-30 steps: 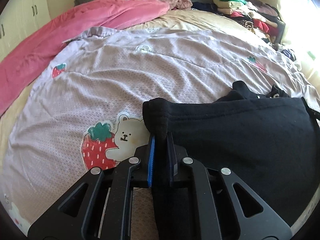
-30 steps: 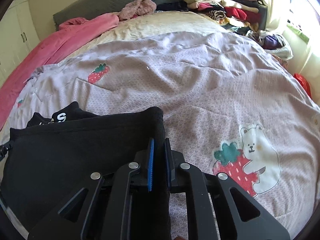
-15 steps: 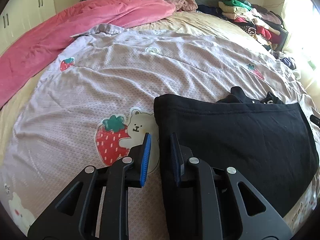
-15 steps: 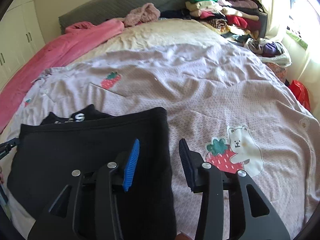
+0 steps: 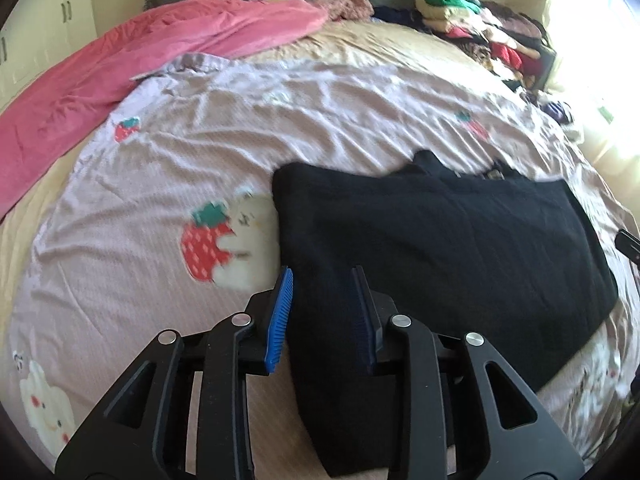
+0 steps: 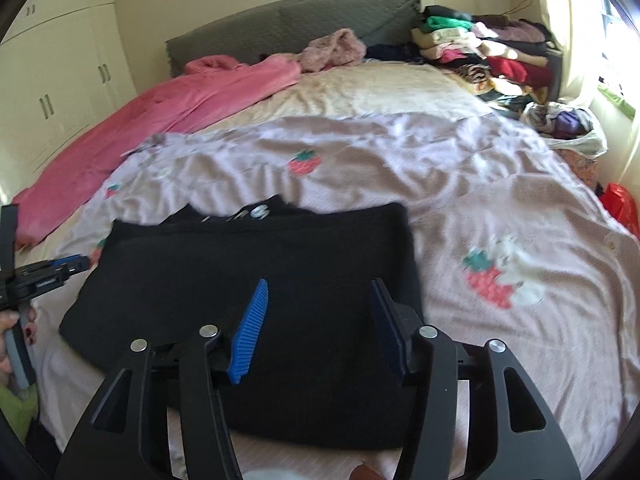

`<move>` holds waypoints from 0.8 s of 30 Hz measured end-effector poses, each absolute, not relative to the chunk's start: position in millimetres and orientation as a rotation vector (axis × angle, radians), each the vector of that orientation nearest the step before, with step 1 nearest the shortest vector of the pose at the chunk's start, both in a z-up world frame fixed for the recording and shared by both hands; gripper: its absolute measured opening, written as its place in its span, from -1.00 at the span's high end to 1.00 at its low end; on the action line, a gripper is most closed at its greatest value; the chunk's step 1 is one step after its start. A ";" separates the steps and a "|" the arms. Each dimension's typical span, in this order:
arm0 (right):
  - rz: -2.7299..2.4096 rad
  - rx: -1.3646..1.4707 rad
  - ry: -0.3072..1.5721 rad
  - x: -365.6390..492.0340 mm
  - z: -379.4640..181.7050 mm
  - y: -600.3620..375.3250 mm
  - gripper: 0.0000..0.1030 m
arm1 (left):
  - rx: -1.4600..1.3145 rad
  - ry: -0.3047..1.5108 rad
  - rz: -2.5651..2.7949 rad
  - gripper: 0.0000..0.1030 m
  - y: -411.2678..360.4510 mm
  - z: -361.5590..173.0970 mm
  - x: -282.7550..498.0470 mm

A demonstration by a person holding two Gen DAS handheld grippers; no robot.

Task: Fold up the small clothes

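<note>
A black garment [image 5: 432,248] lies folded flat on the lilac strawberry bedspread [image 5: 280,120]; white lettering peeks out at its far edge in the right wrist view [image 6: 260,212]. My left gripper [image 5: 322,286] is open and empty, above the garment's near left edge. My right gripper [image 6: 320,296] is open wide and empty, above the garment's [image 6: 260,292] near right part. The left gripper also shows at the left edge of the right wrist view [image 6: 60,266].
A pink blanket [image 5: 140,52] lies along the bed's far left. A pile of folded clothes [image 6: 480,48] is stacked at the far right by the headboard [image 6: 296,24]. Bags [image 6: 572,128] lie at the right bedside. White wardrobes [image 6: 52,80] stand left.
Both grippers were shut on the garment's near corners a second ago. They opened, let it go and drew back and up. The garment now lies flat.
</note>
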State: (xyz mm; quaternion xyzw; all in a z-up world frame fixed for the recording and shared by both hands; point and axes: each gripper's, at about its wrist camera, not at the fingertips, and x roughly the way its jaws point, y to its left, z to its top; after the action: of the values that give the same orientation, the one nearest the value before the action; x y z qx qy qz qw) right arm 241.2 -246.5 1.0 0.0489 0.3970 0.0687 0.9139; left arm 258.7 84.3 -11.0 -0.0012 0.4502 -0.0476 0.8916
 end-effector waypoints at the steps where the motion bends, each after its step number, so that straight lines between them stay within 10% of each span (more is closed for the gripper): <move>1: 0.144 0.094 0.824 239.0 -0.6 -243.1 -0.06 | -0.003 0.940 -0.105 0.55 82.7 -13.2 255.8; 24: 0.204 0.008 0.854 203.3 -2.1 -184.2 -0.47 | 0.000 0.913 -0.133 -0.11 80.1 -7.9 209.9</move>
State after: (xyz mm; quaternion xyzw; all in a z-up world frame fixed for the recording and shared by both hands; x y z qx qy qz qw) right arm 203.3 -184.2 -2.1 0.0039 0.4134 0.0987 0.9052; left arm 209.9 80.1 -7.9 0.0001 0.4407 -0.0643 0.8954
